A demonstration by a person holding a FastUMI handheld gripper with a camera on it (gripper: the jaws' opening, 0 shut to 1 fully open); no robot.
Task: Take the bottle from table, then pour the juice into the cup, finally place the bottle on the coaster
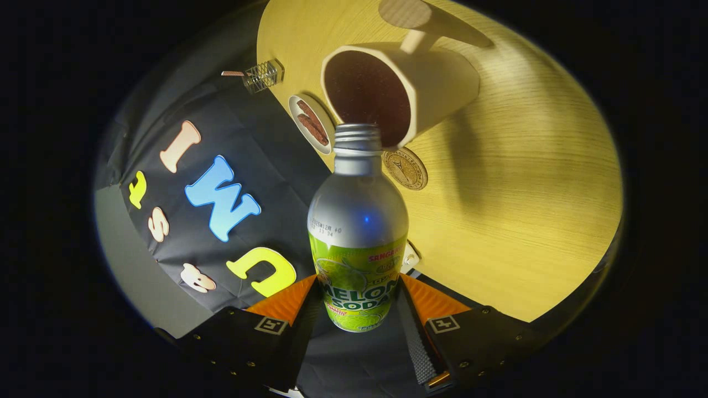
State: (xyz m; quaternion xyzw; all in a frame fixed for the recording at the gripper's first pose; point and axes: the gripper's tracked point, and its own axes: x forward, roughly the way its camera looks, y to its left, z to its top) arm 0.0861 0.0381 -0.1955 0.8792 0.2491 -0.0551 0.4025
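**Bottle tipped toward the cup**

The gripper is holding the bottle between its two fingers, which are closed only as far as the bottle's width and are pressing on its lower, labelled part from either side. The bottle is sitting squarely between the fingers and pointing away from the camera, its silver shoulder and neck running forward to a threaded mouth with no cap on it.

The whole scene is lying rotated in the gripper view, with the table standing on edge to one side and the dark booth wall on the other, so the gripper and bottle are being held tilted over on their side rather than upright.

Just beyond the bottle's mouth, the cup is standing on the wooden table, pale outside and dark inside, its opening facing the mouth of the bottle. The mouth is overlapping the cup's rim in the view; whether they are touching cannot be told, and no stream of liquid can be made out.

Right beside the bottle's neck, next to the cup, a round coaster with a patterned face is lying flat on the table. On the other side of the cup, near the table's edge, a small white dish is carrying some brown pieces. Further off along that edge, a little wire basket is resting. A round wooden object is sitting beyond the cup.
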